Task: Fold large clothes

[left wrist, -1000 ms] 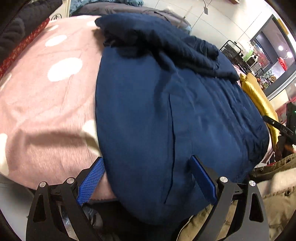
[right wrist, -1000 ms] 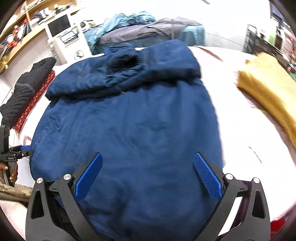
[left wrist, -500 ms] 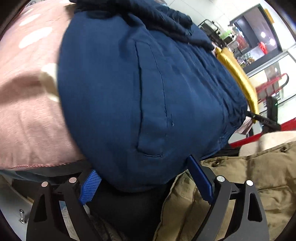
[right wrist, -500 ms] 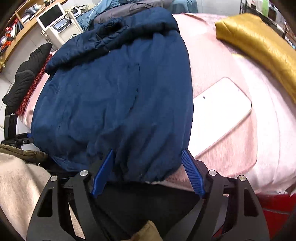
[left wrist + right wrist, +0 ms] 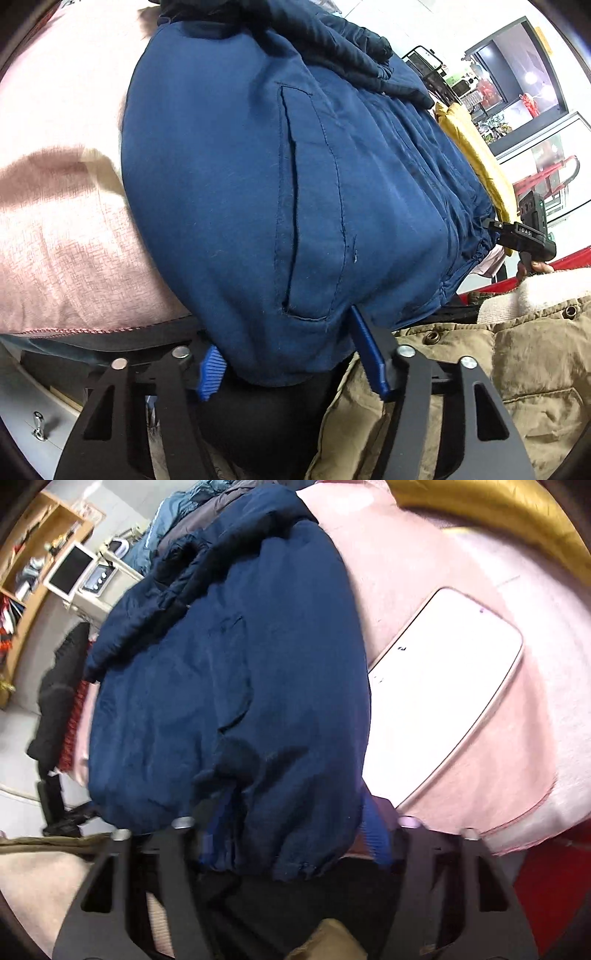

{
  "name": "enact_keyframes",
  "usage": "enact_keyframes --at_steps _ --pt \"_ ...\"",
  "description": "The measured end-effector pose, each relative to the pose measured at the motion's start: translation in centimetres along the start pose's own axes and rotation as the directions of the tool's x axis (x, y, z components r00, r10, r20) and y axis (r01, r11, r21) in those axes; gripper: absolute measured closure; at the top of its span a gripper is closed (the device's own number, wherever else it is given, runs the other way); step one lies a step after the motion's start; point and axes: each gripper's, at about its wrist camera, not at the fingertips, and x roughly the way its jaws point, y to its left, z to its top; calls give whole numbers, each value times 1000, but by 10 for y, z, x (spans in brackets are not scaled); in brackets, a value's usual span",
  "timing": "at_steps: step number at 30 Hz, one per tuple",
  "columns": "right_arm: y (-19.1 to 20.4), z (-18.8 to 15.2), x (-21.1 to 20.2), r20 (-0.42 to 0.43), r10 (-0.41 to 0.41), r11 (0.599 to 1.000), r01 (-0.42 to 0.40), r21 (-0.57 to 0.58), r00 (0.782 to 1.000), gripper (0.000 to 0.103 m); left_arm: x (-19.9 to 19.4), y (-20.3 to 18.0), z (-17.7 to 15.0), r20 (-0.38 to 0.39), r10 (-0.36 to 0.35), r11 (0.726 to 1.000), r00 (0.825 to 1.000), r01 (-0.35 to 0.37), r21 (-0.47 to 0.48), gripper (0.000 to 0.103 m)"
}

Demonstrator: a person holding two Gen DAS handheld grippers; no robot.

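A large navy-blue padded jacket (image 5: 258, 184) lies spread on a pink cloth with pale spots (image 5: 55, 229) that covers the table, its hem hanging over the near edge. The left gripper (image 5: 291, 354), black with blue ribbed pads, has just been closing, and the near left part of the hem, below the pocket slit, sits between its fingers; the pads (image 5: 369, 354) touch the cloth on either side, but whether they yet pinch it I cannot tell. The right gripper (image 5: 291, 834) has also just been closing over the near right corner of the hem (image 5: 295, 856); this view is blurred, so its hold cannot be told either. A white rounded board (image 5: 443, 686) lies to the right of the jacket, a mustard-yellow quilted garment (image 5: 498, 524) beyond it at the far right.
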Motion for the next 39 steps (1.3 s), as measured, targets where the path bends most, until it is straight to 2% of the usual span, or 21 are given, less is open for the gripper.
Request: enact_keyframes --at_steps 3,5,9,11,14,17,19,23,26,29,30,34,37,39 --pt "11 -2 -4 0 -6 999 6 -49 1000 64 -10 -9 6 23 -23 999 999 23 28 63" --pt "14 0 -7 -1 20 999 -20 -50 1000 69 -25 -16 11 69 -59 997 996 55 60 72" --pt "21 9 -16 1 101 993 -101 -54 995 77 -50 -22 20 173 -129 990 977 116 82 79" --pt "27 13 -21 12 143 988 -142 -64 990 78 -59 -20 23 221 -167 985 961 153 77 80" --pt "35 23 -28 30 220 974 -217 -70 975 79 -63 -17 26 262 -188 982 947 177 66 82" --pt "38 35 -30 33 265 962 -262 -77 964 79 -65 -16 33 296 -169 986 940 163 47 82" --pt "45 47 -28 35 286 955 -282 -93 958 79 -66 -18 44 307 -102 995 946 100 22 82" --pt "63 81 -28 51 301 946 -292 -143 952 81 -76 -25 79 326 -32 999 945 39 -15 82" --pt "79 119 -32 94 300 942 -279 -185 949 83 -90 -35 114 373 6 1000 928 -3 -10 82" --pt "88 169 -37 143 310 942 -283 -180 940 84 -108 -34 160 428 52 999 902 -51 -15 83" --pt "91 188 -38 159 316 942 -288 -173 936 84 -110 -33 169 434 63 998 899 -59 -23 83" --pt "89 268 -34 196 355 935 -345 -87 914 84 -121 -8 244 437 111 993 893 -79 -91 83" --pt "81 320 -31 235 366 926 -377 0 900 84 -128 5 298 456 158 985 876 -105 -139 83" --pt "72 361 -20 254 393 902 -424 79 884 84 -125 19 337 437 169 977 883 -91 -195 83"
